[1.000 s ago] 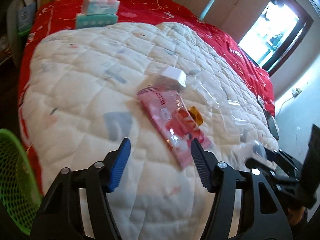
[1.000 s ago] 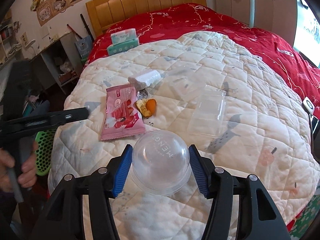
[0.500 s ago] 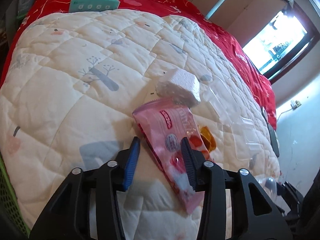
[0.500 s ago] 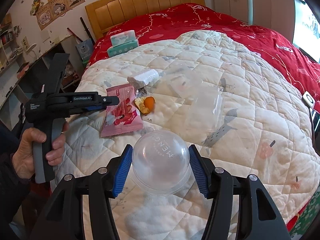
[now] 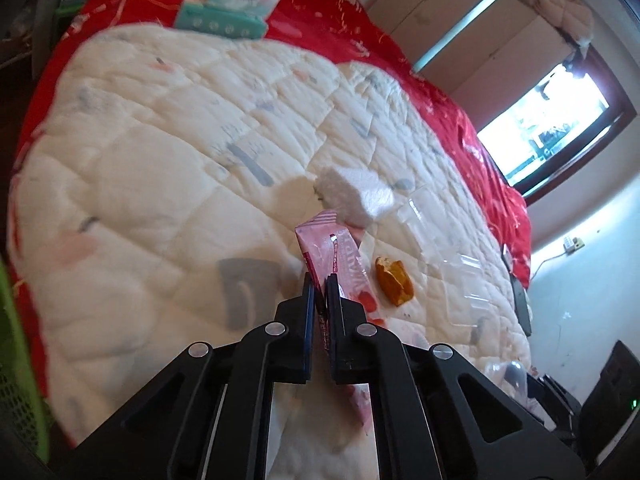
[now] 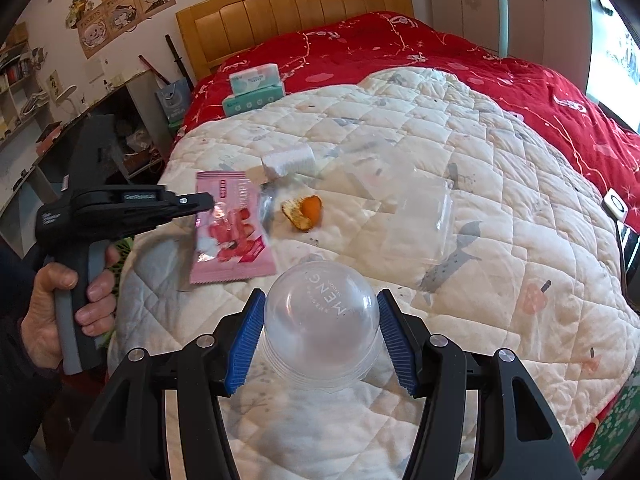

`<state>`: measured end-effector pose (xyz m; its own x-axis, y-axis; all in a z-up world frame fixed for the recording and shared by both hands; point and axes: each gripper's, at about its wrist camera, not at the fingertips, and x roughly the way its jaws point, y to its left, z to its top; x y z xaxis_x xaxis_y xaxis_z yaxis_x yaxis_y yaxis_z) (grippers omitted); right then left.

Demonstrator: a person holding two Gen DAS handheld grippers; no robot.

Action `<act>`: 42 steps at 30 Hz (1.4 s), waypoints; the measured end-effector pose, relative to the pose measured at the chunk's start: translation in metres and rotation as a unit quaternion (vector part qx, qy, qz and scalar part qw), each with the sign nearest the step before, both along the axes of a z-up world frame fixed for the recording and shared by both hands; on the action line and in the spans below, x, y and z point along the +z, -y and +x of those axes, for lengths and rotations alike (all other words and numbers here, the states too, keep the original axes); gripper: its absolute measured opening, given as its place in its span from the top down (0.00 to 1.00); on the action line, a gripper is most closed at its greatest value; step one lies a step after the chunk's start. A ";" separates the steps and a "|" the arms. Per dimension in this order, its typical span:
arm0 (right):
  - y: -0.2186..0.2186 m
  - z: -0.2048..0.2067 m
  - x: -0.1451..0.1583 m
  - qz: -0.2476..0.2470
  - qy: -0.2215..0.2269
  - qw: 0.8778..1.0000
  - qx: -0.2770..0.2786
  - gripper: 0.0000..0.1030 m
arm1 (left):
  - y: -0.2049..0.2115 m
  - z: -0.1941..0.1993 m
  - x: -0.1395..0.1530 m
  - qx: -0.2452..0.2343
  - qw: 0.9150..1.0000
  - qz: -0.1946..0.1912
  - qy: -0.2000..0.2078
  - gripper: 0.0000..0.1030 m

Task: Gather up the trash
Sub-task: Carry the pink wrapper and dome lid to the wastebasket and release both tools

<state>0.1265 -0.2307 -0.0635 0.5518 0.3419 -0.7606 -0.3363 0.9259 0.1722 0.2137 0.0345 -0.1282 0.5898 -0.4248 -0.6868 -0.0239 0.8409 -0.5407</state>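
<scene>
My left gripper [image 5: 319, 290] is shut on the edge of a pink snack wrapper [image 5: 340, 256], which lies on the white quilt; both also show in the right wrist view, the wrapper [image 6: 232, 232] pinched by the left gripper [image 6: 206, 201]. My right gripper [image 6: 320, 328] holds a clear plastic dome lid [image 6: 320, 320] between its blue pads, just above the quilt. An orange peel piece [image 5: 394, 280] [image 6: 304, 212], a white foam block [image 5: 354, 196] [image 6: 288, 162] and a clear plastic tray [image 6: 416, 216] lie on the quilt beyond.
A green mesh basket [image 5: 16, 364] stands at the bed's left side. Tissue packs [image 6: 254, 88] lie on the red bedspread [image 6: 440, 48] near the wooden headboard [image 6: 296, 8]. A phone [image 6: 616, 206] lies at the right edge. Shelves [image 6: 60, 148] stand at the left.
My left gripper moved onto the pink wrapper and its jaws closed from half-open to pinched on the wrapper's edge, lifting it slightly. The right gripper stayed still with the dome lid.
</scene>
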 end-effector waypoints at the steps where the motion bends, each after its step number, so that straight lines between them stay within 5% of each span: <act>1: -0.003 -0.002 0.002 0.001 0.002 1.000 0.003 0.46 | -0.006 -0.006 0.005 0.004 1.000 -0.001 0.004 0.96; 12: -0.057 -0.017 0.020 0.010 0.015 0.999 0.051 0.46 | -0.088 -0.085 0.045 0.067 0.996 -0.008 0.049 0.97; 22: -0.120 -0.026 0.028 0.010 0.019 0.994 0.107 0.46 | -0.176 -0.150 0.061 0.162 0.982 0.069 0.063 0.97; 31: -0.166 -0.031 0.033 0.004 0.020 0.989 0.145 0.46 | -0.234 -0.174 0.027 0.215 0.966 0.140 0.006 0.97; 42: -0.203 -0.032 0.028 0.001 0.012 0.985 0.170 0.46 | -0.264 -0.183 -0.021 0.234 0.954 0.176 -0.069 0.93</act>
